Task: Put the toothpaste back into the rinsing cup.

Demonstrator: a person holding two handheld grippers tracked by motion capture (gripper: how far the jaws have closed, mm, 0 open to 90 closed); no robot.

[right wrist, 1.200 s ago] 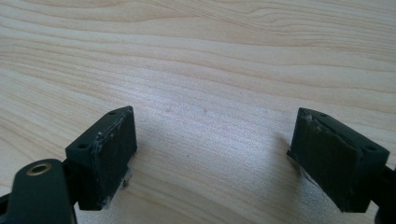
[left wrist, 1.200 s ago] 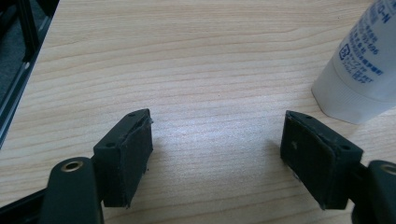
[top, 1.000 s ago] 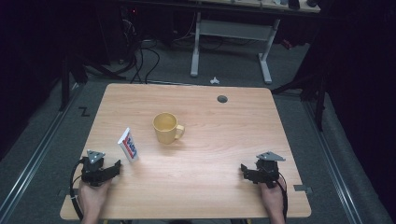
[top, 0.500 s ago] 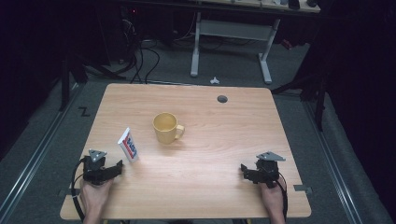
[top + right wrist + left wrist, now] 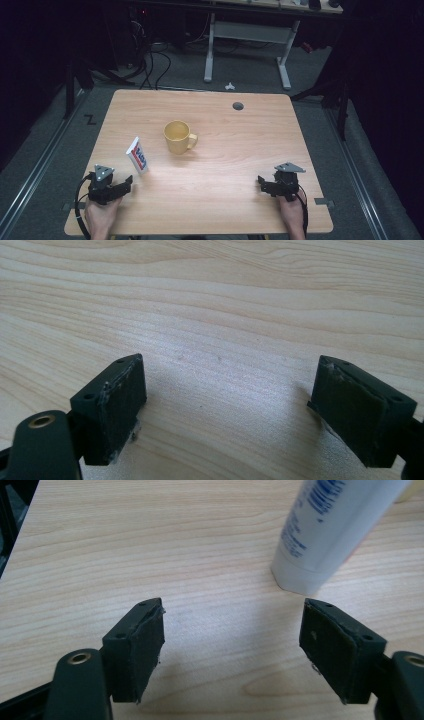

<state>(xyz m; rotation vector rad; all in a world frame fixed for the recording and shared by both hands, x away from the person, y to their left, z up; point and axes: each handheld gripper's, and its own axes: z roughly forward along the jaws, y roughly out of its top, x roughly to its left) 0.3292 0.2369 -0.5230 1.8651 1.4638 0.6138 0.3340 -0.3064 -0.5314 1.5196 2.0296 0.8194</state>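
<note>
My left gripper (image 5: 125, 183) rests at the near left edge of the pale wood-grain table (image 5: 240, 150), its matte black jaws spread wide with nothing between them. Just ahead and right of those jaws a white plastic tube (image 5: 137, 156) stands on its flat cap, leaning, its long axis running up and away. A round yellow mug (image 5: 178, 137) sits mid-table, handle toward the right. My right gripper (image 5: 261, 183) lies near right, jaws apart over bare wood.

High view overhead facing forward-down; 2 gripper views low, close over shared table (image 5: 225, 200).
</note>
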